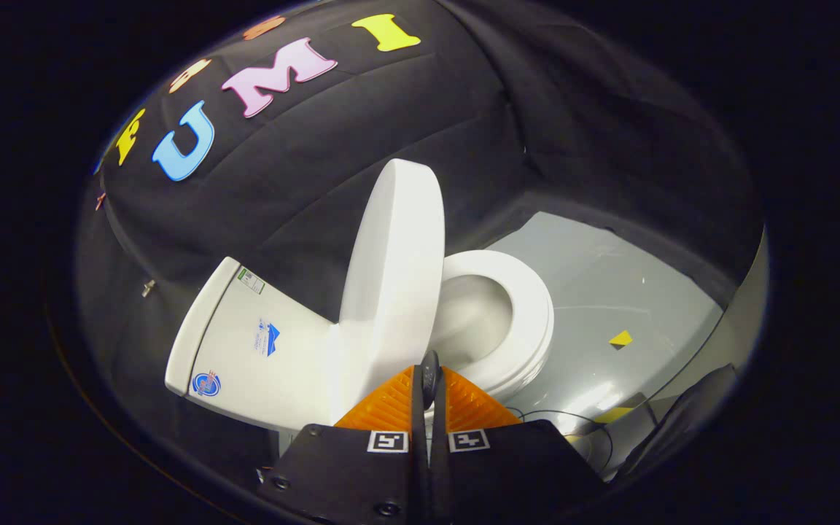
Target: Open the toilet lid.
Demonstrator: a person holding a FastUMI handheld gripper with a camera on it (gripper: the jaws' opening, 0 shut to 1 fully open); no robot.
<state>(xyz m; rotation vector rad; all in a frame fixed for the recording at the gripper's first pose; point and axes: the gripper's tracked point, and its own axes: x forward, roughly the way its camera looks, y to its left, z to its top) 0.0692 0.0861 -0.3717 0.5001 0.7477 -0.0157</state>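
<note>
The toilet lid [394, 270] is seen raised well clear of the seat [529, 313], standing near upright and tilted back toward the tank [245, 343]. The seat ring is left flat on the bowl, whose hollow [471, 321] is exposed. The lid's lower edge lies just ahead of the fingertips.

The gripper [429, 390] is held low, close to the hinge side of the lid. Its two orange fingers [391, 405] are drawn together, with only a narrow dark slit left between them; nothing is seen clamped there. A small dark rounded part sits at the tip of the slit; what it is cannot be told. This closed, wedge-like form is judged suited to pushing or lifting a lid edge rather than pinching it.

The lid, seat and tank are of smooth, glossy white material, rounded at every edge. The finger pads are ribbed with fine ridges. The floor [609, 292] is a smooth grey sheet with a small yellow marker [620, 338] on it.

The task is judged nearly or fully complete
</note>
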